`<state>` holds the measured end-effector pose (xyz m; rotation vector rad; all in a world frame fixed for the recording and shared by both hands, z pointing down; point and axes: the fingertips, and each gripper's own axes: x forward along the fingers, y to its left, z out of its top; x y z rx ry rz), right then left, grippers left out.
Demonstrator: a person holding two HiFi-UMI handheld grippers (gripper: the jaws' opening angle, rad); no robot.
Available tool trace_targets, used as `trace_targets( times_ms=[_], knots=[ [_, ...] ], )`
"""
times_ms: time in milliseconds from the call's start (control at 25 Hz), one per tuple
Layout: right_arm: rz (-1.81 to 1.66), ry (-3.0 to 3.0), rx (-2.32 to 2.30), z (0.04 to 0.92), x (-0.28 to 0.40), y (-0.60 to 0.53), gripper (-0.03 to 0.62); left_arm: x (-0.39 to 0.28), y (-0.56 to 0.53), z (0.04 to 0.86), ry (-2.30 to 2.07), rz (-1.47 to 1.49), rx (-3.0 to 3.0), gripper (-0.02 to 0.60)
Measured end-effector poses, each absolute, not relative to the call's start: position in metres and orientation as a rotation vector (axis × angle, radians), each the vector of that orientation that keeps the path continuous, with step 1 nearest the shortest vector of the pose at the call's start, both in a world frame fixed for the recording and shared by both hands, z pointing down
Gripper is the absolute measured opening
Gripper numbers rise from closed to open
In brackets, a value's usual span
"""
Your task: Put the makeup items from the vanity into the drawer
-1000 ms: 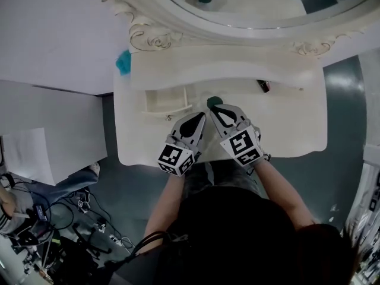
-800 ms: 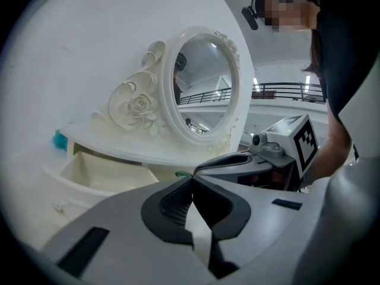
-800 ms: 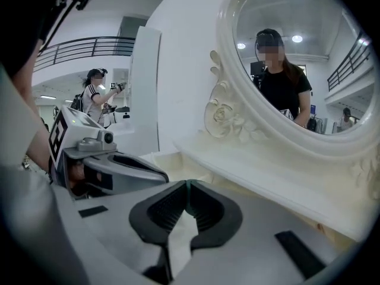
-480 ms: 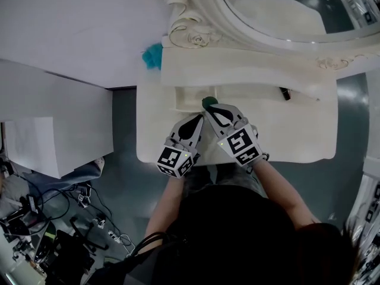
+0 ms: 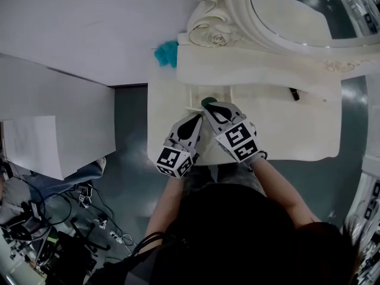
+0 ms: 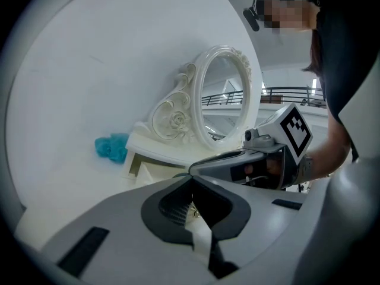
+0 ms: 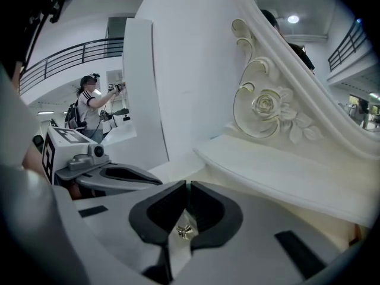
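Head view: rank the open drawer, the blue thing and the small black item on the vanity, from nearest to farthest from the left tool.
1. Open drawer, just ahead of the left tool.
2. Blue thing, off the back left corner of the vanity.
3. Small black item, far over on the vanity's right side.

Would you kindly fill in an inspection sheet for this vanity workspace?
surface: cream vanity top, mostly bare, below a shelf and ornate mirror.
job's things: open drawer at left; green item over its front; small black item on the top's right.
clutter: teal thing by the shelf's left end.
grippers: left gripper shut, empty; right gripper seemingly pinching the green item.
cables: tangle on the floor, lower left.
surroundings: white panels, grey floor, a distant person.
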<state>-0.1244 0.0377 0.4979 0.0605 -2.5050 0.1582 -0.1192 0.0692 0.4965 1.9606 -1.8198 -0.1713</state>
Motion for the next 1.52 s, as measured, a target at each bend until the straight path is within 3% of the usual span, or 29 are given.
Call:
trace_targets(
  times_ms=[880, 1520],
  knots=[
    [0.258, -2.502, 0.084, 0.502, -0.153, 0.052, 0.038, -0.149, 0.092, 0.497, -1.828, -0.227, 1.949, 0.014],
    [0.280, -2.570, 0.113, 0.489, -0.126, 0.036, 0.038, -0.114, 0.073, 0.496, -1.754, -0.172, 2.012, 0.014]
  ],
)
